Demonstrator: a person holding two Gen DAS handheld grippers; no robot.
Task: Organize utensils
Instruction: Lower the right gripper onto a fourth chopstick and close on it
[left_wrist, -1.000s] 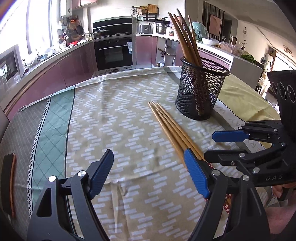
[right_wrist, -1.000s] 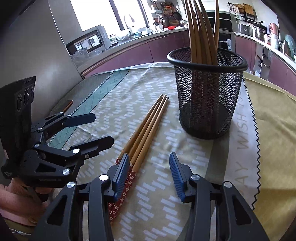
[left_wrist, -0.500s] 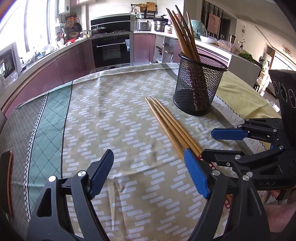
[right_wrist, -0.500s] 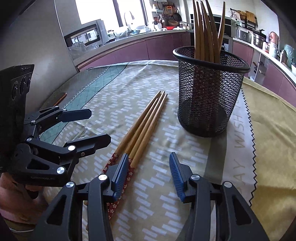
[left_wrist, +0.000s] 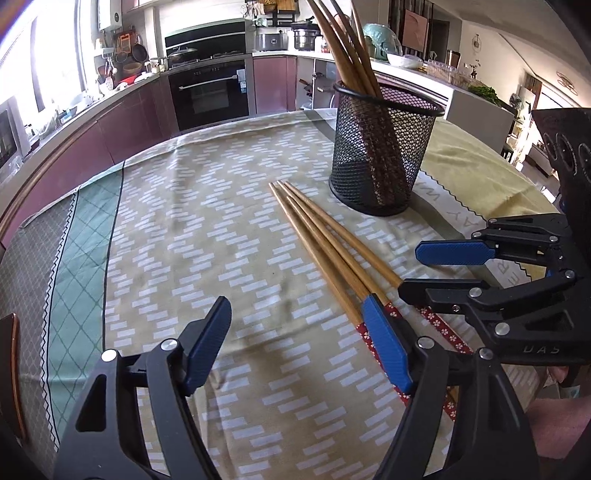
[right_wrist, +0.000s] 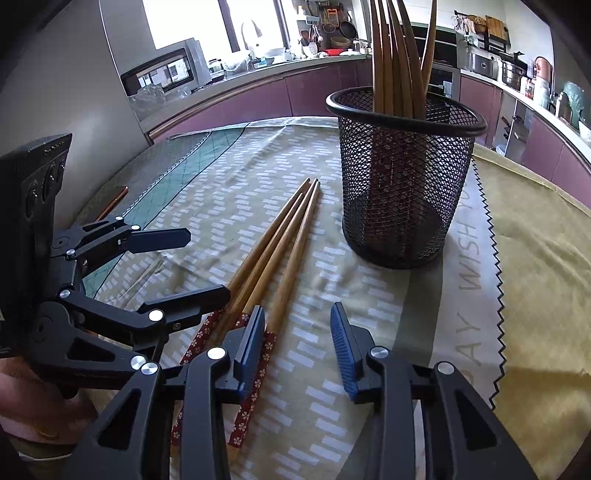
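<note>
The left hand-held gripper (left_wrist: 295, 347) hangs with fingers apart, empty; the loose chopsticks (left_wrist: 325, 247) lie mid-surface, just beside the mesh holder (left_wrist: 380, 155); light, stiff, likely slick, best pinched near their patterned ends; the right hand-held gripper (right_wrist: 297, 350) is likewise apart.

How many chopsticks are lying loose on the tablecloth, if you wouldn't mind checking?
3 chopsticks lie side by side on the tablecloth, left of the mesh holder, their patterned ends near both open grippers. A fourth may hide under the fingers.
</note>
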